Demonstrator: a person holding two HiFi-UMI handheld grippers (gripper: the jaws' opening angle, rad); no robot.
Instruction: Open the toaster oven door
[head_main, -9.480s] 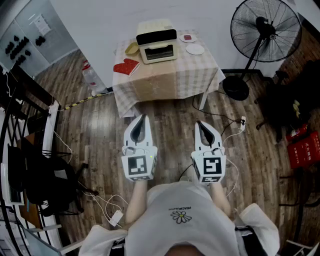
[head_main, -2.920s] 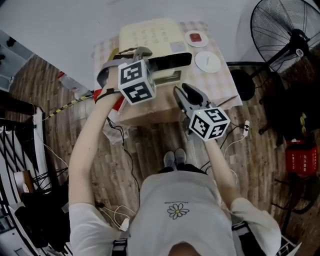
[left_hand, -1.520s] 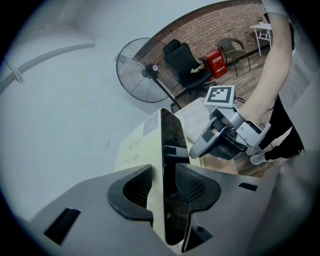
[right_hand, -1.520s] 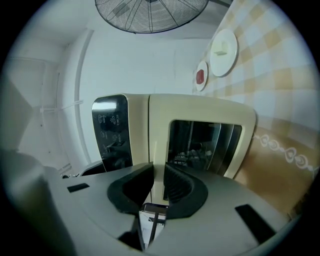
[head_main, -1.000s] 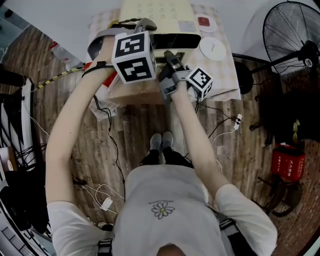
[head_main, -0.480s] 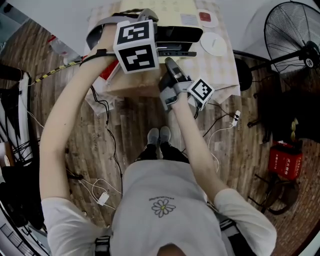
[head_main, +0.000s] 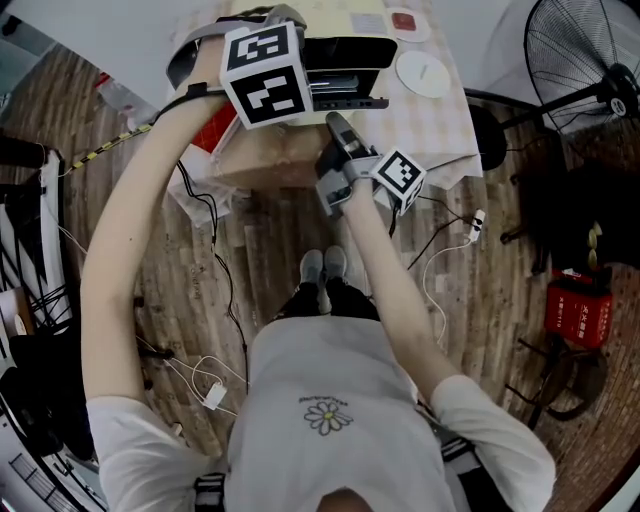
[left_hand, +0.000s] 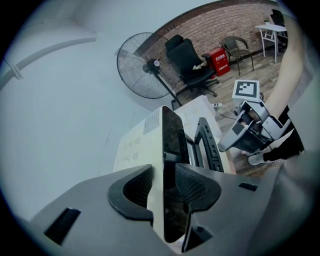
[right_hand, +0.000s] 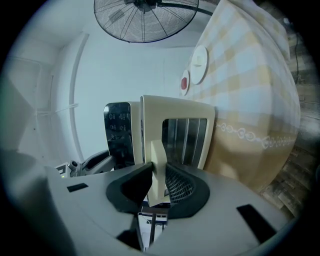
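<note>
Door (right_hand: 187, 135) lower, handle (right_hand: 156, 152) seemingly in widening right tool (right_hand: 159, 174)

Count, all views:
- toaster oven (head_main: 350, 55): 1
- grippers: 2 (left gripper (left_hand: 164, 182), right gripper (right_hand: 159, 182))
- tables: 2 (checked-cloth table (head_main: 440, 125), white table (left_hand: 272, 32))
- plates: 2 (white plate (head_main: 423, 73), plate with red patch (head_main: 420, 28))
- fan (head_main: 570, 50): 1
- chairs: 2 (black office chair (left_hand: 190, 57), second chair (left_hand: 235, 47))
- shoes: 2 (left shoe (head_main: 312, 270), right shoe (head_main: 335, 265))
</note>
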